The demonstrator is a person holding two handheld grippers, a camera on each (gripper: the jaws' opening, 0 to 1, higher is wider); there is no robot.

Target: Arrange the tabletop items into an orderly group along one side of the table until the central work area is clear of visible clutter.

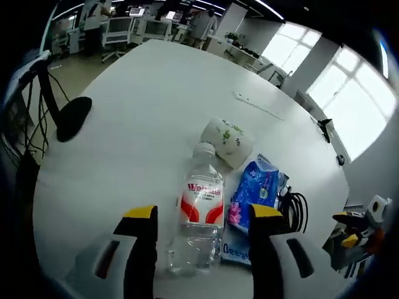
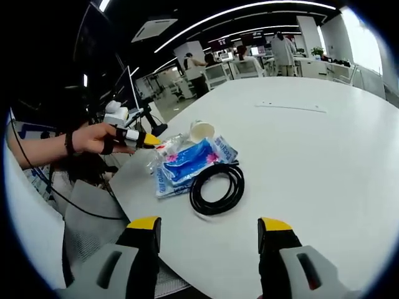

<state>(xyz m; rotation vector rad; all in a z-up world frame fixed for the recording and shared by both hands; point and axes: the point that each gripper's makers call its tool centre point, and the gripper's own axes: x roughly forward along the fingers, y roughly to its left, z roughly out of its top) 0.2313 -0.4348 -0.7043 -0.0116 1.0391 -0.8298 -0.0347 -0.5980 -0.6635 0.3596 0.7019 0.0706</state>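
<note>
Water bottle (image 1: 201, 215) lying between our left hand-held gripper (image 1: 203, 215)'s parted jaws; right hand-held gripper (image 2: 211, 225) hanging apart. We're advising clamping mid-label, avoiding the blue packet (image 1: 254, 193).

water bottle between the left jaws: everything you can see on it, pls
The water bottle is clear plastic with a white cap and a red-and-white label, lying on its side on the white table. It sits in the gap of the left gripper, whose jaws stand apart, not pressing it. Its cap end points at the tipped paper cup; the blue packet lies close alongside. It looks nearly empty.
</note>
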